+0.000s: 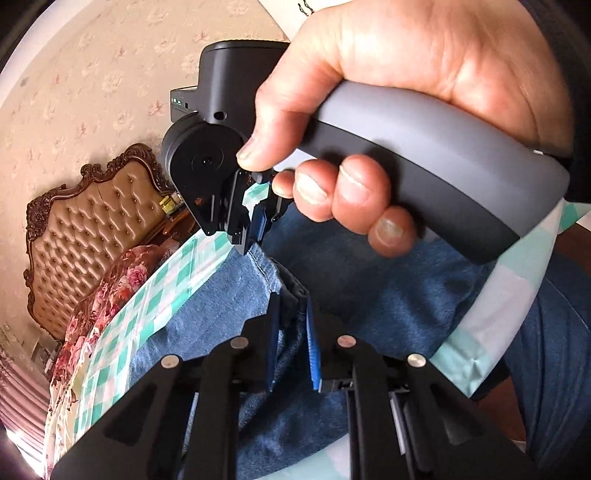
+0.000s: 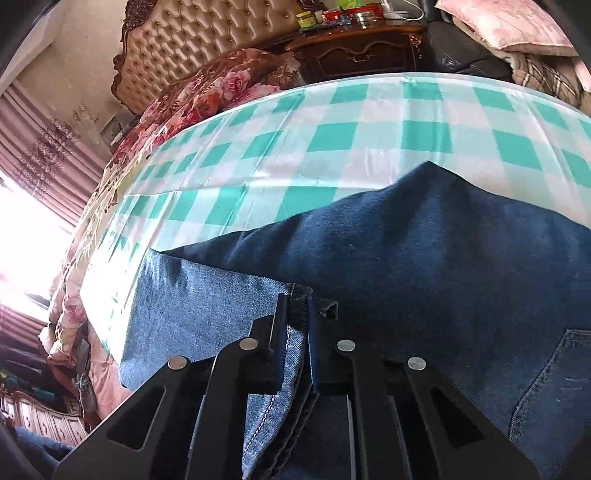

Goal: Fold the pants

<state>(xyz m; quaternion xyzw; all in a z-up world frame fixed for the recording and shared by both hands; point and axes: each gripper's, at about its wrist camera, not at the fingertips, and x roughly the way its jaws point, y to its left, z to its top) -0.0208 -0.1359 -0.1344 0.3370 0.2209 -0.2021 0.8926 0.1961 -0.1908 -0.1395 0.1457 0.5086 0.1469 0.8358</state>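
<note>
The blue jeans (image 2: 424, 251) lie on a table with a green and white checked cloth (image 2: 369, 122). Part of the jeans shows its pale inside (image 2: 207, 306), and the rest is dark blue. A back pocket (image 2: 554, 387) shows at the lower right in the right wrist view.

The right claw (image 2: 297, 332) pinches an edge of the jeans between its two black fingers. A belt loop (image 2: 328, 308) sticks up just beside it.

The left claw (image 1: 291, 325) also pinches a fold of the jeans (image 1: 388, 295), with its blue pads pressed on the cloth from both sides.

In the left wrist view, the person's right hand (image 1: 388, 110) grips the grey handle of the other claw (image 1: 258, 218), whose tips touch the jeans at the pale edge. The two claws are near each other.

Behind the table there is a bed with a flowery blanket (image 2: 207, 88) and a padded headboard (image 2: 199, 33).
</note>
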